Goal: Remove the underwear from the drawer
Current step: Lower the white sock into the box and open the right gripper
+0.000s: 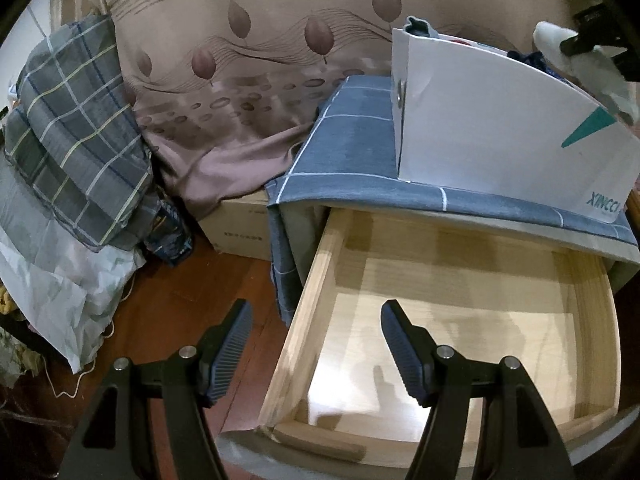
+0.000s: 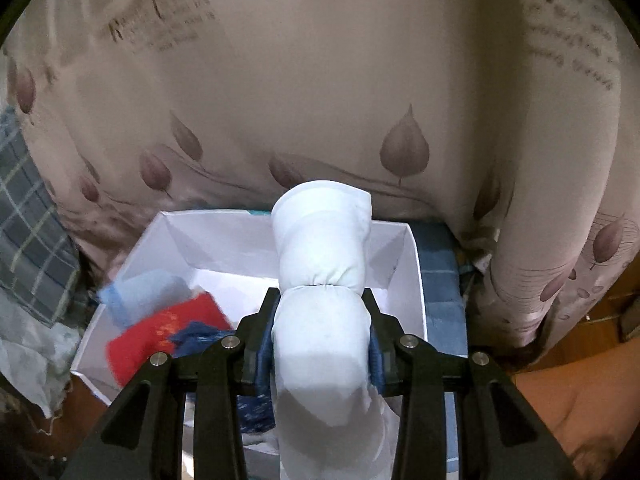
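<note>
The wooden drawer (image 1: 316, 280) stands pulled open under a blue checked cloth; its inside shows bare wood. My left gripper (image 1: 316, 340) is open and empty, hovering over the drawer's front left corner. My right gripper (image 2: 322, 320) is shut on a rolled pale-blue underwear (image 2: 320, 248) and holds it above a white box (image 2: 416, 280). The box holds a red piece (image 2: 160, 332), a dark-blue piece (image 2: 200, 332) and a light-blue roll (image 2: 140, 292). In the left wrist view the box (image 1: 500, 128) stands on the cabinet top, with the right gripper (image 1: 592, 40) and the held underwear (image 1: 580, 60) above it.
A leaf-printed curtain (image 1: 260, 80) hangs behind. A plaid quilt pile (image 1: 72, 128) and a cardboard box (image 1: 240, 224) stand on the wooden floor (image 1: 180, 300) to the left of the cabinet.
</note>
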